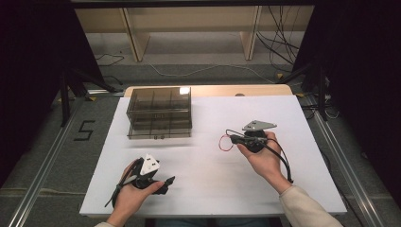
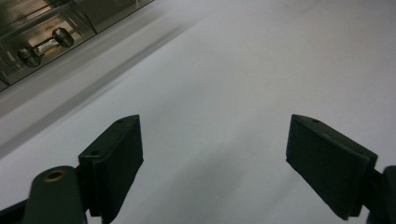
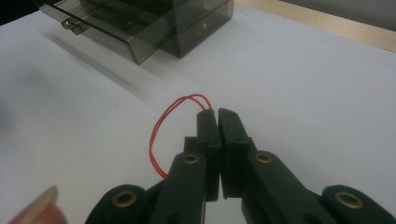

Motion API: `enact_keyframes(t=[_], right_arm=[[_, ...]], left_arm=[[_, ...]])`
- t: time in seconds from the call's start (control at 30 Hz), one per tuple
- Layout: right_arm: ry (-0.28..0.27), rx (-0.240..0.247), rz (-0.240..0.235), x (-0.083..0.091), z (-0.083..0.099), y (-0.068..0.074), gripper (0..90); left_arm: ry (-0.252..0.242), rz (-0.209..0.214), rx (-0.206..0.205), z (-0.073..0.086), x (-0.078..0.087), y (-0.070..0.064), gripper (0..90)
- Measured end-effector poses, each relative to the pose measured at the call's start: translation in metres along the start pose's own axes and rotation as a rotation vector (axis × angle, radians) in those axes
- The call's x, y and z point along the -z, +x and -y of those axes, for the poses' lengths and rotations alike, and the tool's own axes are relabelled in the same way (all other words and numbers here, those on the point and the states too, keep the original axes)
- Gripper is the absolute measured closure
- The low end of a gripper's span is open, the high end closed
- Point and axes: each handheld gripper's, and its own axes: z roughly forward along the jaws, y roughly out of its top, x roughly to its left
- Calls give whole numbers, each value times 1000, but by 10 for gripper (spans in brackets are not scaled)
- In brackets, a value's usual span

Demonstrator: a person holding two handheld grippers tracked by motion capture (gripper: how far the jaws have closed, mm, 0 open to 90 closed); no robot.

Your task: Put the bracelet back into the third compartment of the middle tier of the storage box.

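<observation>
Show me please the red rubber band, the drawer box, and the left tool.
red rubber band (image 3: 156, 135), right gripper view, left side of its loop
drawer box (image 1: 159, 100), high view, its top
left tool (image 2: 215, 163), left gripper view, midway between its open jaws

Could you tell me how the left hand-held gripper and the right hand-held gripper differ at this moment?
The left hand-held gripper has its jaws spread wide with nothing between them; the right hand-held gripper is shut on a red band. In the high view the left one sits nearer the person, the right one farther up the white table. Both have black jaws.
</observation>
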Motion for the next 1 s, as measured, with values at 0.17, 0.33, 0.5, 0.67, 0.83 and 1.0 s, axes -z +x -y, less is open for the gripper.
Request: enact_keyframes(t=[0.17,0.33,0.5,0.67,0.83,1.0], right_arm=[[0,3,-2,-5,-4,2,887],[-8,8,-7,-9,-6,3,887],[-5,6,-8,-11,-9,4,887],[-10,7,-13,-14,-11,6,887],[-11,13,-17,-17,-13,8,887],[-9,9,-20,-19,-16,9,887]], left_arm=[[-2,-1,0,0,0,0,182],[-2,-1,-1,0,0,0,183],[-4,-2,-1,0,0,0,183],[-3,-2,-1,0,-1,-1,183],[-4,-2,-2,0,0,-1,183],[-3,-1,-3,0,0,-1,183]])
